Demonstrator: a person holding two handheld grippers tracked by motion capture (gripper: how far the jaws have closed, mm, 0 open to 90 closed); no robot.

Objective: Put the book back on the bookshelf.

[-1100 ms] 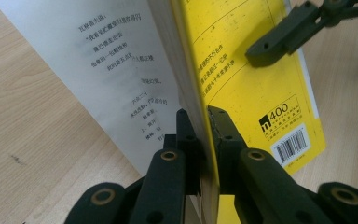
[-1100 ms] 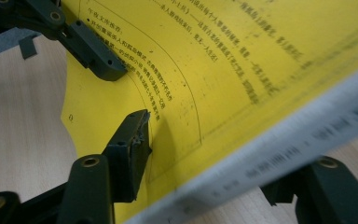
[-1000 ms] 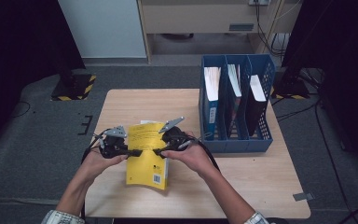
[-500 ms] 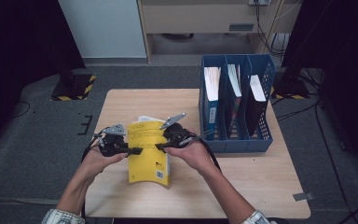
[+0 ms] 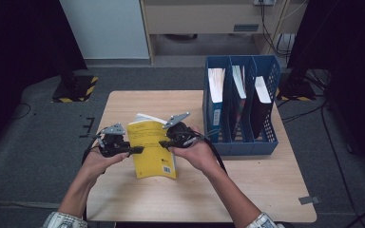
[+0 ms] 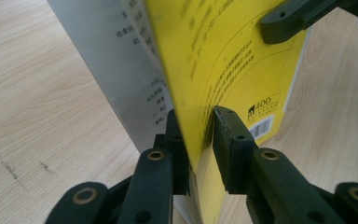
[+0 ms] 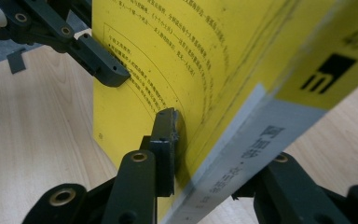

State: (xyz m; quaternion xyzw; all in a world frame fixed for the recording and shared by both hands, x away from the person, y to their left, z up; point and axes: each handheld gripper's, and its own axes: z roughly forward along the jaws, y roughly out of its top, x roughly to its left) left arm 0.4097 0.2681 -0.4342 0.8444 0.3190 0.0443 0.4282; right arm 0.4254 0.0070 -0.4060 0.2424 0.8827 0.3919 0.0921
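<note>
A yellow paperback book (image 5: 154, 149) is held over the wooden table (image 5: 247, 190) between both grippers. My left gripper (image 5: 135, 150) pinches its left edge. In the left gripper view the pads (image 6: 228, 135) sit on either side of the cover (image 6: 233, 56); these jaws have just been easing open a little with the book still between them. My right gripper (image 5: 164, 142) clamps the spine side. Its jaws have just been closing, and one pad (image 7: 168, 126) presses the yellow cover (image 7: 205, 46) while the other jaw is behind the spine.
A blue three-slot file holder (image 5: 240, 142) with books and folders stands at the table's right rear, close to the right hand. Bare tabletop lies in front of and to the right of the book. Dark floor surrounds the table.
The right gripper's jaws have closed onto the book's right side. The book has shifted slightly to the right and straightened. Both hands stay almost in place.
</note>
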